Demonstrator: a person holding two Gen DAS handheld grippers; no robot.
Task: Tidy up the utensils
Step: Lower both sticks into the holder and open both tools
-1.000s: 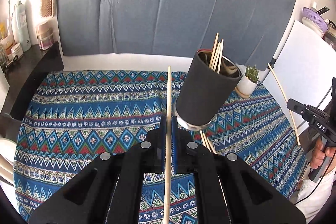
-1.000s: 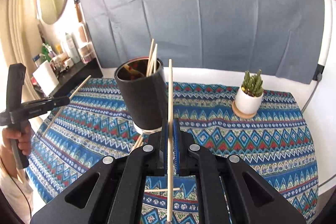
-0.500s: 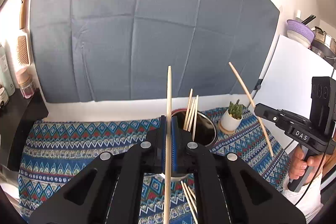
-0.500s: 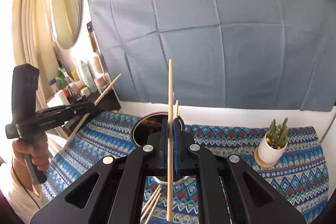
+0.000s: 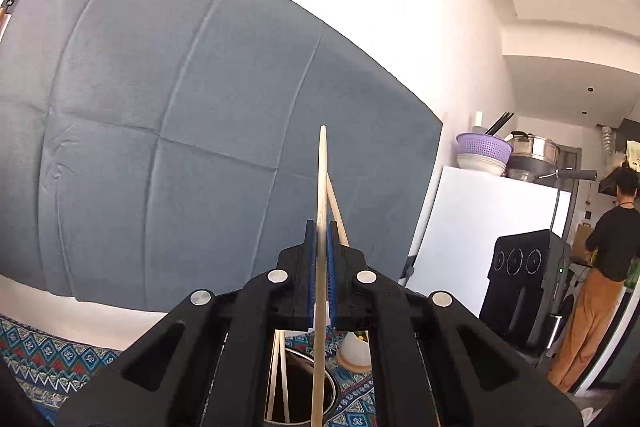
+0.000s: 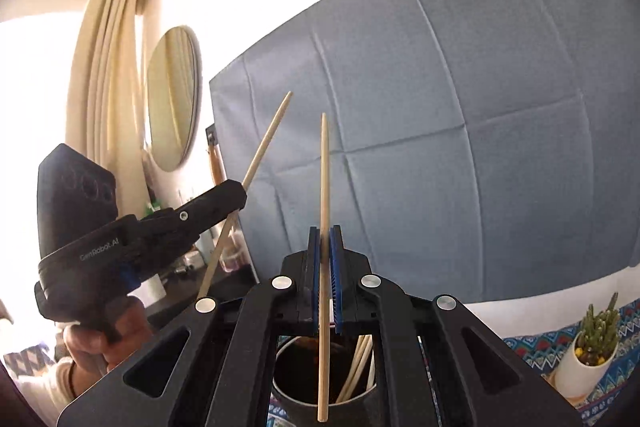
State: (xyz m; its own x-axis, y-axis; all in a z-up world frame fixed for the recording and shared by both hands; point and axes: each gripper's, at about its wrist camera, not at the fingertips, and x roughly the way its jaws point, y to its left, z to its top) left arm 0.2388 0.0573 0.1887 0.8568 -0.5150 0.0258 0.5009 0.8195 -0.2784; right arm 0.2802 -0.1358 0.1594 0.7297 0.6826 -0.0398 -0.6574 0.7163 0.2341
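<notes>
A thin pale wooden chopstick [image 5: 321,227] stands almost upright between the blue-padded fingers of the left gripper [image 5: 320,239], which are pressed together on its shaft; its pointed tip rises against the grey-blue cloth backdrop [image 5: 160,147] and its lower end runs down between the black gripper arms. A second pale wooden chopstick [image 6: 323,227] is clamped the same way in the right gripper [image 6: 324,243], tip up, its blunt lower end hanging over the open mouth of the dark cylindrical holder cup [image 6: 296,383]. That cup sits directly below both grippers on the blue patterned tablecloth [image 5: 36,355] and holds several more pale chopsticks [image 6: 356,367] leaning against its right inner wall.

In the right wrist view the left gripper [image 6: 236,193] shows at the left, gripped by a hand [image 6: 100,339], with its chopstick [image 6: 256,179] slanting up to the right. A small white pot with a green cactus [image 6: 588,351] stands on the cloth at the right. Behind, a round mirror [image 6: 172,99] and cream curtains [image 6: 108,67] line the left wall. In the left wrist view a white cabinet [image 5: 480,227] carries a purple colander [image 5: 484,145] and metal pots, and a person in a black top [image 5: 608,247] stands beyond it.
</notes>
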